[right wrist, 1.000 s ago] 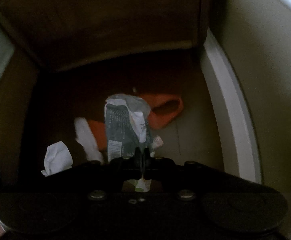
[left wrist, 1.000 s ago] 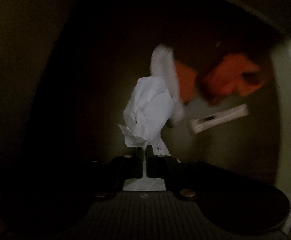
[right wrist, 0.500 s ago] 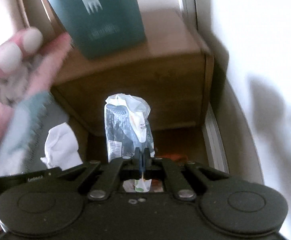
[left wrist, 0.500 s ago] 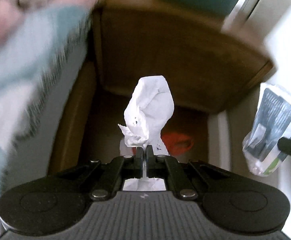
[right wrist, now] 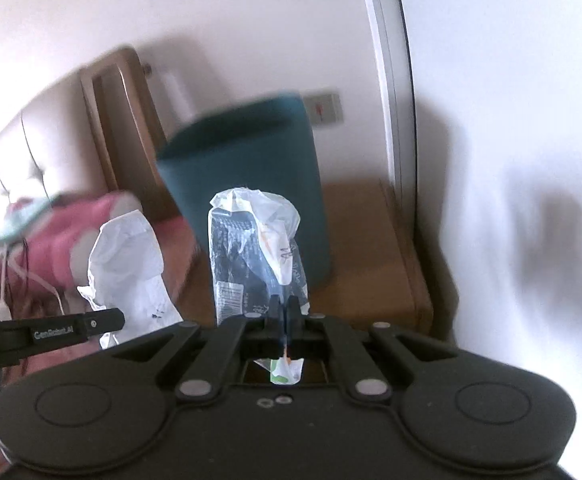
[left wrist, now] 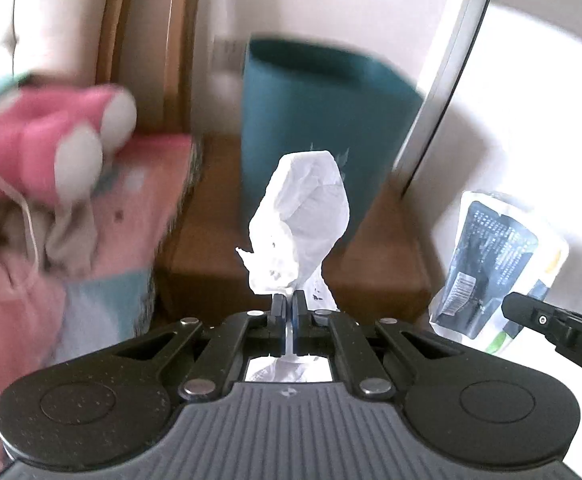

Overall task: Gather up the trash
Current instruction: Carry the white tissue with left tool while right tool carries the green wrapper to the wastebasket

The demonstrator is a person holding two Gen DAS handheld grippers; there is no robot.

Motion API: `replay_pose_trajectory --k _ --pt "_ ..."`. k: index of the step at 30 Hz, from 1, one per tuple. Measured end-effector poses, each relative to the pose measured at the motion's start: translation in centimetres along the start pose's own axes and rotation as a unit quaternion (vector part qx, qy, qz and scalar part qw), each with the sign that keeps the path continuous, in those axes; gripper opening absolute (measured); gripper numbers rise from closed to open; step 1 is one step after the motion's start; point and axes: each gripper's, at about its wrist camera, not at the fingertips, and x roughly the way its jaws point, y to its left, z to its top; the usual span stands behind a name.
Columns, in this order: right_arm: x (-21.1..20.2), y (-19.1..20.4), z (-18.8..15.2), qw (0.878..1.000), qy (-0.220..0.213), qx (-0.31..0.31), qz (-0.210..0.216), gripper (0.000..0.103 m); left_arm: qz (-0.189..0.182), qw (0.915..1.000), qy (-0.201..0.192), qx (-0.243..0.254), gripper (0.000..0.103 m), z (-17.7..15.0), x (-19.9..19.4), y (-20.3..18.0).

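Left gripper (left wrist: 289, 303), jaws closed, pinches a crumpled white paper (left wrist: 303, 220) that stands upright above its tips. Right gripper (right wrist: 285, 307), jaws likewise closed, clamps a dark printed plastic wrapper (right wrist: 251, 256), also upright. The two grippers sit side by side, paper to the left of wrapper. Beyond both, a teal bin (left wrist: 315, 120) stands on a brown wooden cabinet (right wrist: 371, 248) against the far wall. Pink bedding (left wrist: 103, 216), blurred, lies at left.
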Motion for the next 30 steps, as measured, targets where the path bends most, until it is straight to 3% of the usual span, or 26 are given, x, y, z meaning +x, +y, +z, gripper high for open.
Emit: replay_pose_trajectory --k 7,12,21,30 --pt "0.4 1.3 7.3 0.997 -0.071 -0.021 0.003 0.0 -0.008 0.9984 -0.053 0.02 0.002 7.7 -2.4 -1.8" --pt "2.5 1.9 11.2 0.996 -0.092 -0.022 -0.001 0.0 -0.004 0.9953 -0.09 0.036 0.002 12.9 -2.7 -2.6" --pt "8.3 2.4 15.3 0.997 -0.074 -0.031 -0.019 0.0 0.006 0.9937 -0.103 0.043 0.002 20.0 1.1 -2.7" --pt "12.8 2.2 16.7 0.998 -0.034 -0.035 -0.033 0.0 0.017 0.9946 -0.079 0.065 0.002 21.5 6.7 -3.5"
